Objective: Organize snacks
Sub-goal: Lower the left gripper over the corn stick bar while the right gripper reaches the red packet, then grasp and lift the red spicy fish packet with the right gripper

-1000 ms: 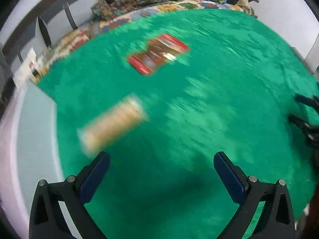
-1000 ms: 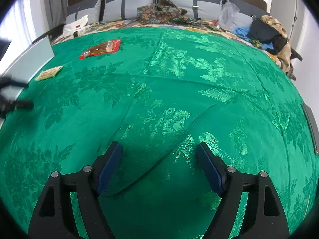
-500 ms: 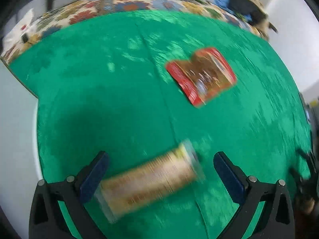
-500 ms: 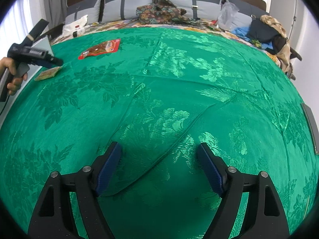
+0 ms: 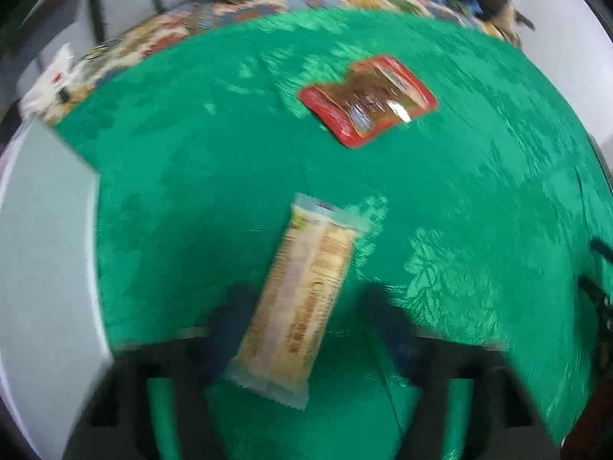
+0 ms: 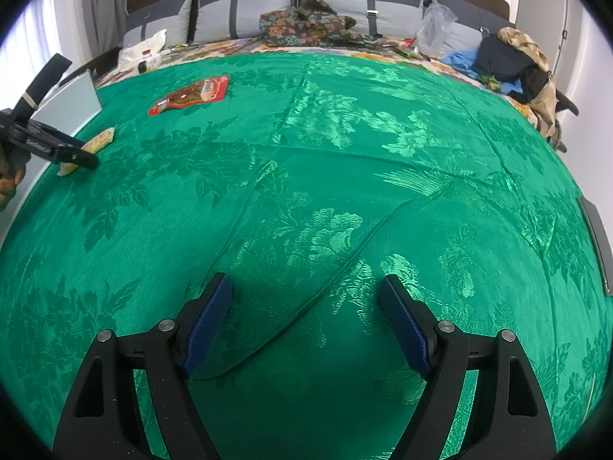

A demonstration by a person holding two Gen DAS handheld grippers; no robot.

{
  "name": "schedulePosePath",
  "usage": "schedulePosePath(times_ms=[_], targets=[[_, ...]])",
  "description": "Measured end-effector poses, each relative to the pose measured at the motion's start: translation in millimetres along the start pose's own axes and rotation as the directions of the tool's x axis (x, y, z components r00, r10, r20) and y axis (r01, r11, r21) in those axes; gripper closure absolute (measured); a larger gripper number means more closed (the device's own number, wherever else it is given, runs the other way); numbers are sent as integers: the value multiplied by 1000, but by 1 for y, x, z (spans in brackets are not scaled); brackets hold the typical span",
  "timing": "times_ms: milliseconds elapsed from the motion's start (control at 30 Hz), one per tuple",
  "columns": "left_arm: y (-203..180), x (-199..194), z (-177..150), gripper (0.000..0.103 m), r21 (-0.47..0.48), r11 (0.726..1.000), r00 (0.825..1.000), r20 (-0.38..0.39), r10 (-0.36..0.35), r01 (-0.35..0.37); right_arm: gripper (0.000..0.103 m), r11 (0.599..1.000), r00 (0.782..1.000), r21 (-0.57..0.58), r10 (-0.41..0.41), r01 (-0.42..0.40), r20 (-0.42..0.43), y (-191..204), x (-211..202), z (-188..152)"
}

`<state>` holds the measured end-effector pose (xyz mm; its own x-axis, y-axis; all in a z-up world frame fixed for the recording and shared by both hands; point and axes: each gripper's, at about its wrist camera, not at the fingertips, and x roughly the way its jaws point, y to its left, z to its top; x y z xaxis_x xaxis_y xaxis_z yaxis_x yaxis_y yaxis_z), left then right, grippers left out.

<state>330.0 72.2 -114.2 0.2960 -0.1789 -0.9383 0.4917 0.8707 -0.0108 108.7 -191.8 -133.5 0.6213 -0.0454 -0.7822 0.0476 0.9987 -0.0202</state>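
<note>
Low in the frame, the left claw [image 5: 306,322] has just been closing on the biscuit pack [image 5: 302,299], blur hiding contact; next comes lifting it toward the red pouch [image 5: 367,99].

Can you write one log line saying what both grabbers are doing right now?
left gripper: jaws just closing around yellow snack bar, blurred | right gripper: open, empty, over green cloth | red snack pouch: untouched

Bar [image 5: 302,303] lies on cloth [image 5: 479,199], pouch [image 5: 369,101] beyond.
</note>
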Motion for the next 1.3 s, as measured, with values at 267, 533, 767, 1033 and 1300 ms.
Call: schedulePosePath(times_ms=[267, 533, 767, 1033, 1300], targets=[[-2, -20, -65, 69, -333, 943, 999, 36, 11, 2, 21, 1000, 1000, 0, 0, 0, 0, 0, 0, 0], [-4, -19, -96, 15, -314, 946, 980, 147, 134, -82, 20, 1000, 1000, 1, -1, 1, 0, 0, 0, 0], [0, -16, -110, 0, -322, 939, 950, 234, 206, -125, 19, 1000, 1000, -25, 12, -13, -17, -1, 1, 3], [1, -15, -111, 0, -324, 938, 949, 238, 205, -122, 20, 945, 943, 83, 322, -316, -82, 12, 58, 150], [2, -13, -109, 0, -324, 938, 950, 238, 205, -121, 20, 903, 909, 233, 397, -362, -126, 60, 182, 267]])
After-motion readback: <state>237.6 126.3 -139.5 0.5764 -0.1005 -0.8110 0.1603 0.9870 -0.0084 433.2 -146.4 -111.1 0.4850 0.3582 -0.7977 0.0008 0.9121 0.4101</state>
